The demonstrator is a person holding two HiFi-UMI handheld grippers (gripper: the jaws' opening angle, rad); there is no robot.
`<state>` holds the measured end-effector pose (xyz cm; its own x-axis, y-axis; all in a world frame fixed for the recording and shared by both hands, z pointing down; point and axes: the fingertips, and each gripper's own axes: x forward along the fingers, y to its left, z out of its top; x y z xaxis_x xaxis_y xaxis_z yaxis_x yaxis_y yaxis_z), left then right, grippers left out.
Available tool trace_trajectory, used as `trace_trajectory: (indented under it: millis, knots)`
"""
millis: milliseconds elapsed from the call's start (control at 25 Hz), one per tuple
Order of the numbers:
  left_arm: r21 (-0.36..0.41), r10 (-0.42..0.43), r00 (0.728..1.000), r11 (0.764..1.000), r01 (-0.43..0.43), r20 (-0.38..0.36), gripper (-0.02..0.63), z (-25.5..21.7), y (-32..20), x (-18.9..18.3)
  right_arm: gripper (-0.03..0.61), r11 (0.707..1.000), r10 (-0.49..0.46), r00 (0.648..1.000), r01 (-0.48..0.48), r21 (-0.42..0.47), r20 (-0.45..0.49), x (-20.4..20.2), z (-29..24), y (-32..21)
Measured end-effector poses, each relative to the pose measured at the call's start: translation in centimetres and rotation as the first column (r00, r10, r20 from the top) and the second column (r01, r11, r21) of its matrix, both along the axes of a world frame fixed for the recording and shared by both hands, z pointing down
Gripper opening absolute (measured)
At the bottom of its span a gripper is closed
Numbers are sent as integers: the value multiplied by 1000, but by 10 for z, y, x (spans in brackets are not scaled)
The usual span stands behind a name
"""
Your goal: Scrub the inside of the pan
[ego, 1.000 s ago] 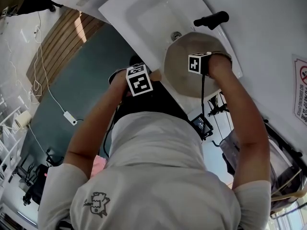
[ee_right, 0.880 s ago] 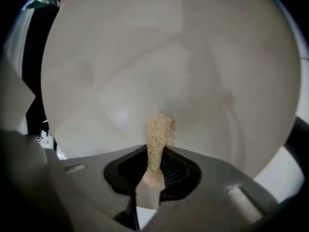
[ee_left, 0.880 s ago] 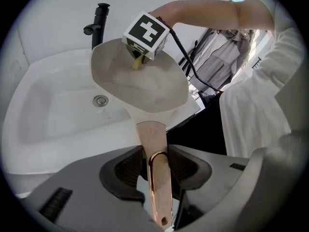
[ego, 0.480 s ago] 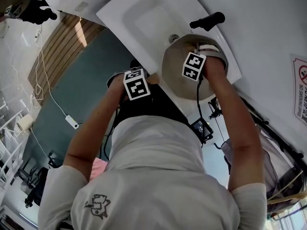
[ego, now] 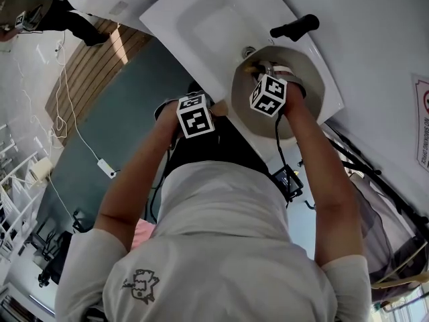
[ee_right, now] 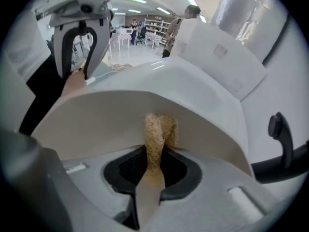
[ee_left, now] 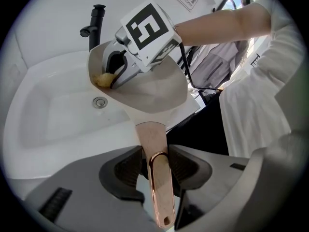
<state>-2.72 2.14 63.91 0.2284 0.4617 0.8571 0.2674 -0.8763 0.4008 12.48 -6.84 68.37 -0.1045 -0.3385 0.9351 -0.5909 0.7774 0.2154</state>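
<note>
A cream pan (ego: 301, 113) is held tilted over the white sink (ego: 201, 25). My left gripper (ee_left: 155, 166) is shut on the pan's rose-gold handle (ee_left: 158, 187). My right gripper (ee_right: 153, 166) is shut on a tan sponge (ee_right: 159, 132) and presses it against the pan's inner wall (ee_right: 96, 124). In the left gripper view the sponge (ee_left: 103, 79) sits at the far left rim of the pan (ee_left: 154, 91), under the right gripper (ee_left: 118, 69). From the head view, the right gripper (ego: 258, 72) reaches into the pan near the drain side.
A black faucet (ego: 295, 27) stands just beyond the pan, close to its rim. The sink drain (ee_left: 100, 101) lies below the pan's left edge. A cable and dark gear (ego: 285, 180) hang below the sink's front. People stand far off (ee_right: 183, 18).
My right gripper has swept the sponge across the pan's inside, from the right part toward the far rim by the drain. The left gripper keeps its hold on the handle.
</note>
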Motion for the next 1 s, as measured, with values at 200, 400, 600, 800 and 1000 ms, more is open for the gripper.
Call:
trace_trajectory:
  millis: [200, 400, 600, 800, 1000]
  knots:
    - [4, 7, 1000, 1000, -7, 9, 169, -1, 0, -2, 71, 995, 6, 986, 11, -101, 165, -30, 2, 17]
    - [13, 7, 1000, 1000, -7, 3, 170, 1, 0, -1, 71, 976, 65, 957, -2, -217, 284, -48, 3, 40]
    - [12, 7, 1000, 1000, -7, 8, 170, 0, 0, -1, 71, 940, 95, 943, 21, -340, 320, -62, 7, 74]
    - [12, -1, 1000, 1000, 1, 8, 169, -1, 1, -2, 69, 870, 151, 950, 4, -493, 273, -61, 12, 111]
    - [1, 3, 1000, 1000, -3, 11, 168, -2, 5, -1, 69, 718, 187, 980, -88, -691, 70, -23, 16, 162]
